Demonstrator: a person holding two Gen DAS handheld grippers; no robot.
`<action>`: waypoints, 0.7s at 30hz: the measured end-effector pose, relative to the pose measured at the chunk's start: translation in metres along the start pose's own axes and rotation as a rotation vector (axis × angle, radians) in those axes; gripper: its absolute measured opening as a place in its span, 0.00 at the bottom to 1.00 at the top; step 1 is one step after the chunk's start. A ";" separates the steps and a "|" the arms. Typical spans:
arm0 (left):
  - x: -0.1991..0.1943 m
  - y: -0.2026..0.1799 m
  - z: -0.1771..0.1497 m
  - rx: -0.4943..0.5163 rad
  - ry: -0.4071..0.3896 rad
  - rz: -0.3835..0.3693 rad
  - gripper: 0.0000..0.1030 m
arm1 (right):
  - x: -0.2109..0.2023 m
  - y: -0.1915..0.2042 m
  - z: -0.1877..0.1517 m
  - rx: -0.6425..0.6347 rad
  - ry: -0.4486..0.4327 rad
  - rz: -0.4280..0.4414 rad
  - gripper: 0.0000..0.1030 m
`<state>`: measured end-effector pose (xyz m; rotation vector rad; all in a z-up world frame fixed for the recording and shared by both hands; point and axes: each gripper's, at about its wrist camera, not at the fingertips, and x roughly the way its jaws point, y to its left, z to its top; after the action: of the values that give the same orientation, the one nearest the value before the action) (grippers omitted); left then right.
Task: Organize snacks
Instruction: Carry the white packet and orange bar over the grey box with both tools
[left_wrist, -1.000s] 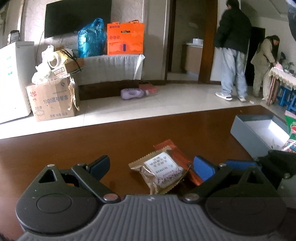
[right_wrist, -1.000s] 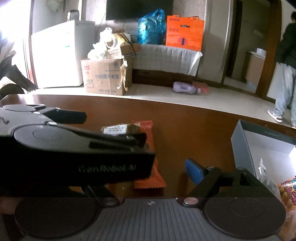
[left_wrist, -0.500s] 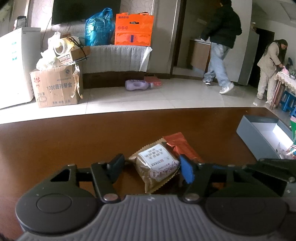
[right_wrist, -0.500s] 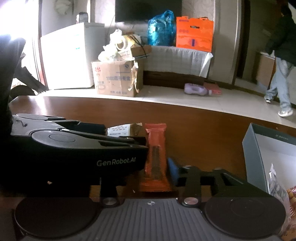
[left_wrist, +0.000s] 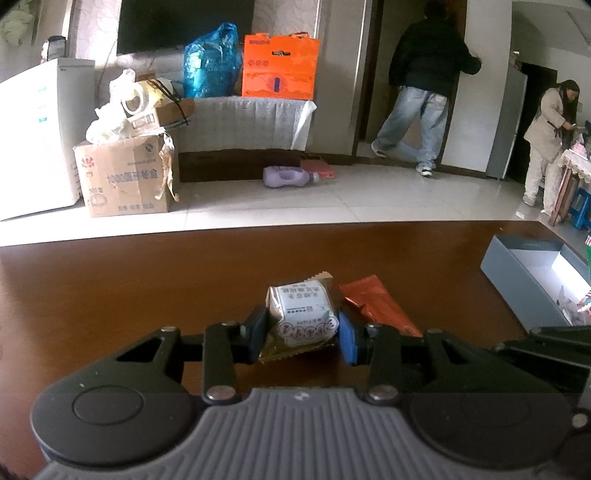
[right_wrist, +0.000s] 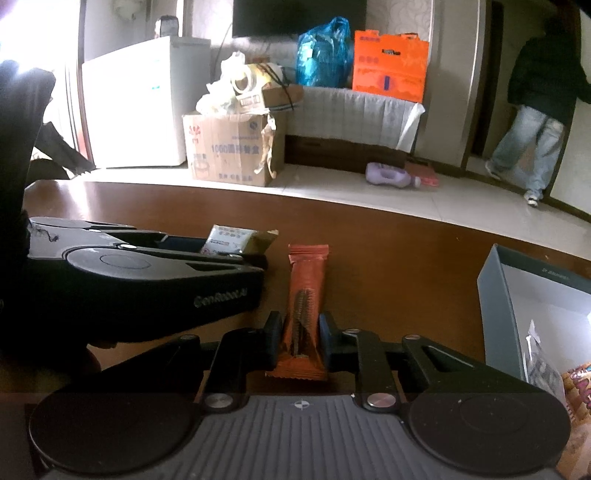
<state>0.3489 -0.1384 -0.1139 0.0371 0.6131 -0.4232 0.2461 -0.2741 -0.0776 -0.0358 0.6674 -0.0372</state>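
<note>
Left tool (left_wrist: 302, 334): closing on the brown snack packet (left_wrist: 301, 317), pads pressing its sides.
Right tool (right_wrist: 297, 338): clamping the orange snack bar (right_wrist: 304, 306).
Both snacks: lying on the table (left_wrist: 110, 295).
Grey box (left_wrist: 532, 280): sitting to the right.

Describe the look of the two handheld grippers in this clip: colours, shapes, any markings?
Both match: the left gripper and right gripper have black linkage arms with silver pivot pins, round black discs either side, and a ribbed grey housing bearing a small crosshair mark. The finger pads are blue. White "GenRobot.AI" lettering runs along the left gripper's side, seen from the right wrist.
</note>
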 end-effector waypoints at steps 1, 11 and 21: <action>-0.002 0.000 -0.001 0.002 -0.004 0.005 0.37 | 0.000 -0.001 0.000 -0.001 0.002 0.000 0.22; -0.035 0.007 -0.017 -0.002 -0.018 0.027 0.37 | -0.019 0.006 -0.006 -0.021 0.019 0.014 0.22; -0.077 0.013 -0.025 -0.003 -0.031 0.064 0.37 | -0.049 0.002 -0.010 -0.015 -0.008 0.021 0.22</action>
<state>0.2839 -0.0943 -0.0919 0.0468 0.5801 -0.3601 0.2010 -0.2703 -0.0554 -0.0437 0.6601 -0.0114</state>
